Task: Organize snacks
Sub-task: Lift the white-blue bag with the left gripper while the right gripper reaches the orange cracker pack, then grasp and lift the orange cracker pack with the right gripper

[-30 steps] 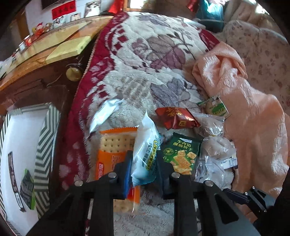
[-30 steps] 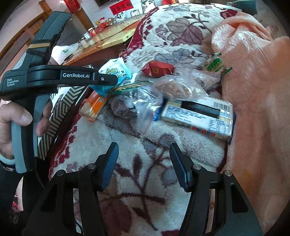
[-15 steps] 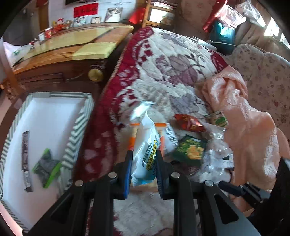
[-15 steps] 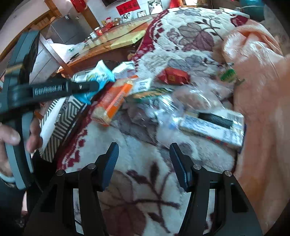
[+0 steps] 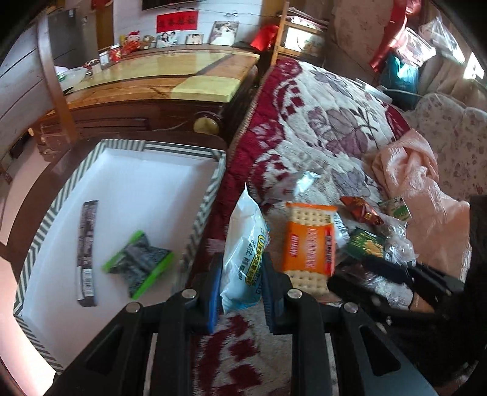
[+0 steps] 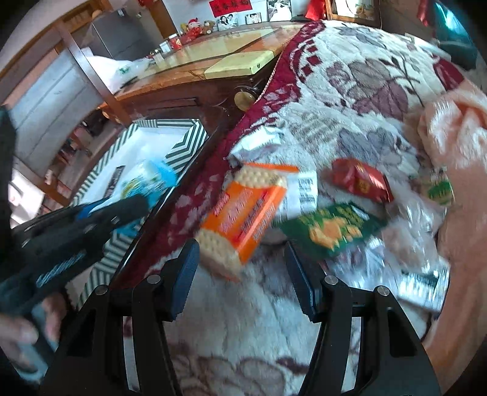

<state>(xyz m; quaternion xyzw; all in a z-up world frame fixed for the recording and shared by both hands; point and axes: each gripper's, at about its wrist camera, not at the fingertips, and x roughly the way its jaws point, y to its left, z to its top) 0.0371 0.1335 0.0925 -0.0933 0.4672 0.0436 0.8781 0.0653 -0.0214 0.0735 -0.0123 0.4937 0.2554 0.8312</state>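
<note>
Two claws: left (image 5: 240, 289) grips a white-blue packet (image 5: 245, 243), lettering unreadable; right (image 6: 243, 274) gapes empty

A glossy wooden cabinet (image 5: 158, 73) filled the upper left of the frame, with framed photos (image 5: 223, 32) and a red banner (image 5: 177, 20) on the white wall behind. A floral blanket (image 5: 328, 121) spread across the centre, daylight entering at upper right.
</note>
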